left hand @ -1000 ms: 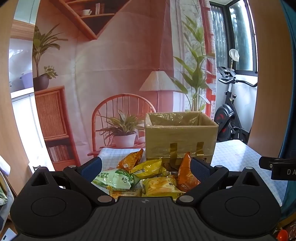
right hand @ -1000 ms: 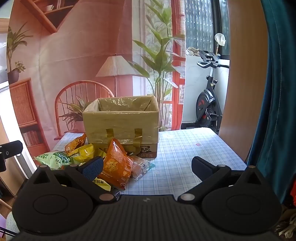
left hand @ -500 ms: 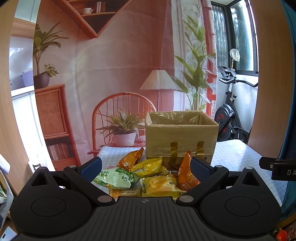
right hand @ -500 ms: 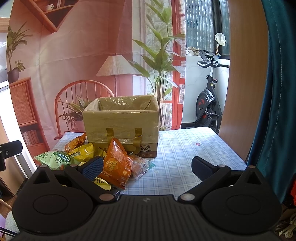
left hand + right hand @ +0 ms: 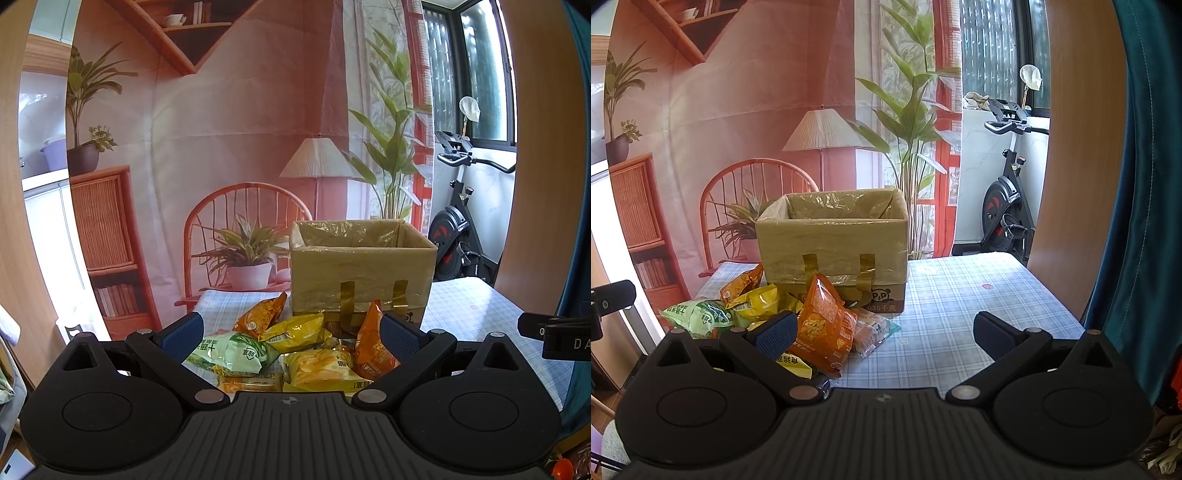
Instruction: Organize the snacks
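**Both grippers wide, snack pile waiting in front of the box**

Left gripper (image 5: 291, 332) hangs with its jaws spread wide and nothing between the pads. Straight ahead of it, framed between the two fingers, sits the snack pile on the checked table (image 5: 472, 310). Green bag (image 5: 232, 352) lies just off the left finger; yellow bag (image 5: 295, 330) is dead centre ahead, and behind it a small orange bag (image 5: 262, 314) tilts up toward the box. Nearer the tool's body, a second yellow pack (image 5: 321, 371) lies flat, and an orange-labelled flat pack (image 5: 251, 384) is half hidden under the gripper's front edge. A tall orange bag (image 5: 373, 347) stands on end close against the right finger; touching or not, I cannot tell.

Over to the right gripper (image 5: 884, 330): also gaping, also empty. From here the pile sits off to the left, with the tall orange bag (image 5: 823, 325) just beside the left finger and a clear-wrapped pack (image 5: 871, 330) lying between the fingers, ahead of the tool. Bare cloth (image 5: 960, 306) lies ahead of the right finger.

Beyond the pile, ahead of both tools, stands the cardboard box (image 5: 360, 273), open-topped, lined with plastic, taped down the front. The bags crowd its front left corner. Its inside below the rim is out of sight, so contents cannot be told.
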Demonstrator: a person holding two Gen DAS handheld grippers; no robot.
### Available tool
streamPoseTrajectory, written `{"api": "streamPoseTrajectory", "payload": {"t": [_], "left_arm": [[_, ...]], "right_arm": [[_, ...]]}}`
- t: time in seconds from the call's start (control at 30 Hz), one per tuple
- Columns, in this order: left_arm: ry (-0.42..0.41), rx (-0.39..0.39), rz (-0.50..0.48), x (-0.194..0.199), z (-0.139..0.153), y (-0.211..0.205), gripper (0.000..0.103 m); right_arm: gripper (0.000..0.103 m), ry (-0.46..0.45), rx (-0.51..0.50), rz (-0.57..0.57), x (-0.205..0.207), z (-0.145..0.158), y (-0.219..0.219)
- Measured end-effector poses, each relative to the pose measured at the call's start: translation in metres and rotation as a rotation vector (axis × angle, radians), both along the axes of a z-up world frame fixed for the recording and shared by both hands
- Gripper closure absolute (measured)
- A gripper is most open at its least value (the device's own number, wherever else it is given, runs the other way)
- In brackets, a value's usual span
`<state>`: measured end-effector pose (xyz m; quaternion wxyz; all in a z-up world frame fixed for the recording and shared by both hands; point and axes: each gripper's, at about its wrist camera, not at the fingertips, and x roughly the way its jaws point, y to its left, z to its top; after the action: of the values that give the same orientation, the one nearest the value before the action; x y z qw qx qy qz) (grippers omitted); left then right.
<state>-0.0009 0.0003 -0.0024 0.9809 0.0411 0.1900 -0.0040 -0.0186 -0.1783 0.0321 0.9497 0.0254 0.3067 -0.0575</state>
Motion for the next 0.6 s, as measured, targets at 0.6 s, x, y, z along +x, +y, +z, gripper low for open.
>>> {"api": "streamPoseTrajectory", "payload": {"t": [0.6], "left_arm": [[0.000, -0.001, 0.000, 0.0001, 0.0001, 0.0004, 0.001]], "right_arm": [[0.000, 0.001, 0.000, 0.000, -0.0002, -0.0005, -0.0003]]}}
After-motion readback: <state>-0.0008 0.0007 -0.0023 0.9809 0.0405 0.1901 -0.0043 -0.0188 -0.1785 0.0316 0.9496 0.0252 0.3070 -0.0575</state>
